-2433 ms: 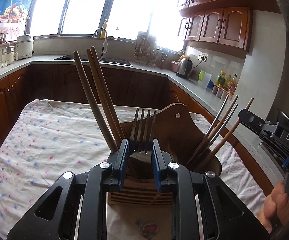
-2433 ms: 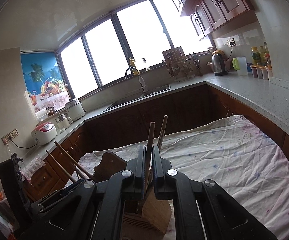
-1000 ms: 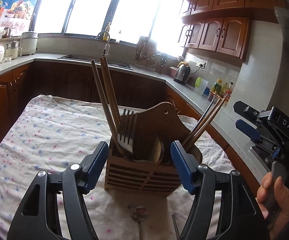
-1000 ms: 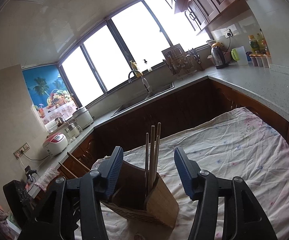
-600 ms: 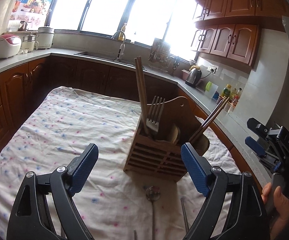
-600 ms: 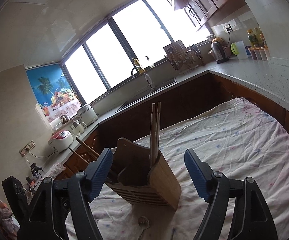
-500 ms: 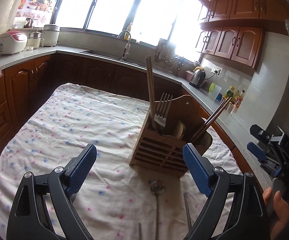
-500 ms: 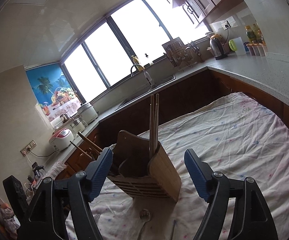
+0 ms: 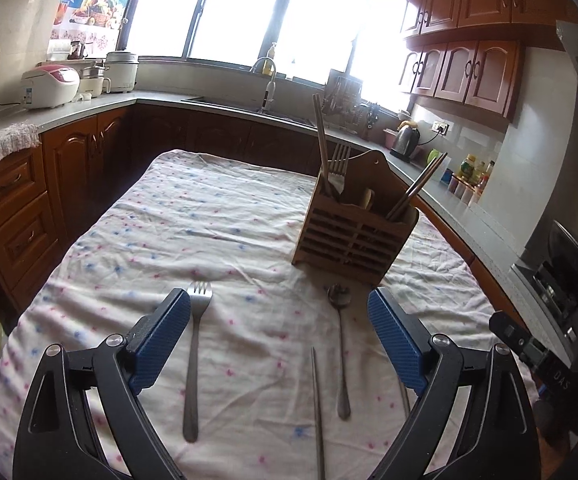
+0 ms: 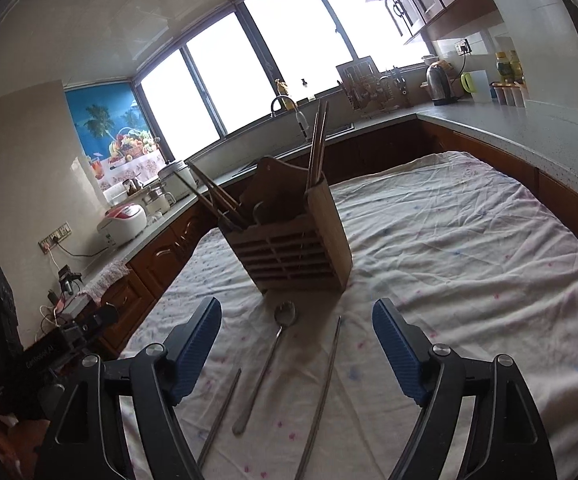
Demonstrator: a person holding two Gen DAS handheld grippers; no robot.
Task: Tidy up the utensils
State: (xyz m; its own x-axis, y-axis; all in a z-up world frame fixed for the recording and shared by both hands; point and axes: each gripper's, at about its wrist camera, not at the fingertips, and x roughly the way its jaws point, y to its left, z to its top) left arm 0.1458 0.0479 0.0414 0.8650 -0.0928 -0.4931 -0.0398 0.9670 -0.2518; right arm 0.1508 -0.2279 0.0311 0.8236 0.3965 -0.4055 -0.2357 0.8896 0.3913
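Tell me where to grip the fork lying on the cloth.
Grip the fork mid-handle, coming from above with the jaws across its narrow width. It lies flat on the cloth, tines pointing away toward the utensil holder, with bare cloth on both sides of the handle.

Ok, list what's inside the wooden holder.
The holder shows wooden chopsticks, a fork, a wooden spoon and dark chopsticks. Their lower ends are hidden by its walls.
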